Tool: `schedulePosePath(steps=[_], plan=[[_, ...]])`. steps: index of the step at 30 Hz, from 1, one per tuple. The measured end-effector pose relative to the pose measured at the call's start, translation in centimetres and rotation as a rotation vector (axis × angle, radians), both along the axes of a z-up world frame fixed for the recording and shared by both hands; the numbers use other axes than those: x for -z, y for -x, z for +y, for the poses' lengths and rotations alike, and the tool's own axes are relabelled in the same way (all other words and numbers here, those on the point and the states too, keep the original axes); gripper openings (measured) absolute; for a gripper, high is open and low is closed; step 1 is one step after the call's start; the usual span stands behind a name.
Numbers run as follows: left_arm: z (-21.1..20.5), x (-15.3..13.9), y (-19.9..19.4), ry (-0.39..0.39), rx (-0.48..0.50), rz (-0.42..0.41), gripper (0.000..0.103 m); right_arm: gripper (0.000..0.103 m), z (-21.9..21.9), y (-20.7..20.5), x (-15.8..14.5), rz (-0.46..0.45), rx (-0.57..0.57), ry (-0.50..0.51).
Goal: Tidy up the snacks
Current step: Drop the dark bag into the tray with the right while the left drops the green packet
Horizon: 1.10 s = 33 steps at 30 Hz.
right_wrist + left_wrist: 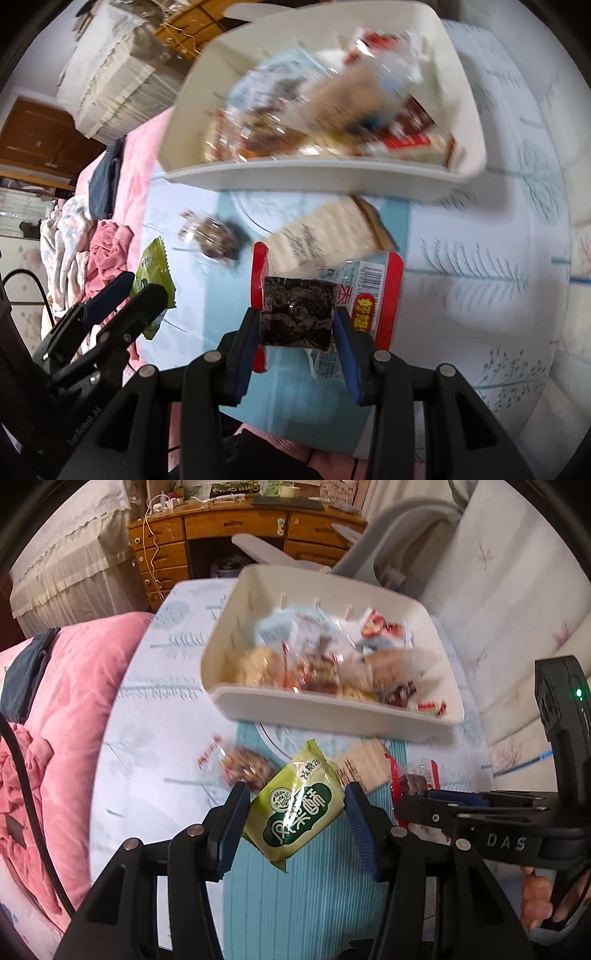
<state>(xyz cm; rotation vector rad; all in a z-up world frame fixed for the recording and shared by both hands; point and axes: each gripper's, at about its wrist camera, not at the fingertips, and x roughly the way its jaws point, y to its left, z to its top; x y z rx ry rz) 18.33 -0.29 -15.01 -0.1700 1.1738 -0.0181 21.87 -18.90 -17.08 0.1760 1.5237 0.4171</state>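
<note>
— Left gripper [297,814] clamps a green snack packet [295,808] between its blue pads, lifted above the patterned cloth [147,701].

— And the right gripper [297,334]?

— Closed on a red-edged packet [325,295] of dark snack, also held up. Beyond both, a white bin [332,716] heaped with wrapped snacks; one clear-wrapped snack [240,766] lies on the cloth beside a beige box [317,236].

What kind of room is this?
Most likely a bedroom: a pink quilted blanket lies beside the work surface, a wooden desk with drawers stands behind, and a white lace-trimmed cover drapes nearby.
</note>
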Motion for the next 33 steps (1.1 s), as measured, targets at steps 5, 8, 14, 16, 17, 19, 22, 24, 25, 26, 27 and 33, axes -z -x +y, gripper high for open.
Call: schedulePosePath(steps=[5, 8, 14, 16, 17, 19, 22, 24, 25, 26, 27, 33], plan=[[2.2, -2.3, -1.8, -0.015, 0.000, -0.022, 0.052, 0.041, 1.8, -1.3, -2.1, -0.048, -0.003, -0.023], [3.4, -3.6, -3.1, -0.019, 0.002, -0.043, 0.052, 0.041, 2.5, -2.3, -3.1, -0.074, 0.006, -0.029], [4.9, -5.3, -6.5, -0.012, 0.020, -0.078, 0.052, 0.041, 3.4, -4.7, -4.8, -0.121, 0.049, -0.058], [5.3, -5.6, -7.7, -0.010, 0.030, -0.088, 0.052, 0.041, 3.9, -5.6, -5.3, -0.146, 0.061, -0.058], [5.5, -5.7, -8.4, -0.009, 0.034, -0.092, 0.052, 0.041, 4.0, -5.9, -5.4, -0.158, 0.066, -0.061], [5.6, -5.8, -9.4, -0.006, 0.042, -0.106, 0.052, 0.041, 4.3, -6.8, -5.8, -0.192, 0.076, -0.064], [5.8, -6.0, -10.8, 0.013, 0.058, -0.141, 0.052, 0.041, 4.6, -8.0, -5.9, -0.244, 0.082, -0.054], [5.8, -5.8, -11.7, 0.030, 0.061, -0.153, 0.052, 0.041, 4.6, -8.4, -6.0, -0.273, 0.087, -0.048], [5.9, -5.6, -12.4, 0.039, 0.063, -0.157, 0.052, 0.041, 4.6, -8.7, -5.9, -0.282, 0.090, -0.046], [5.9, -5.3, -12.8, 0.043, 0.061, -0.159, 0.052, 0.041, 4.6, -8.9, -5.8, -0.289, 0.095, -0.046], [5.9, -5.1, -13.1, 0.047, 0.060, -0.159, 0.052, 0.041, 4.5, -9.0, -5.6, -0.295, 0.098, -0.046], [5.8, -3.2, -14.7, 0.096, 0.074, -0.157, 0.052, 0.041, 3.8, -10.3, -4.7, -0.360, 0.134, -0.030]])
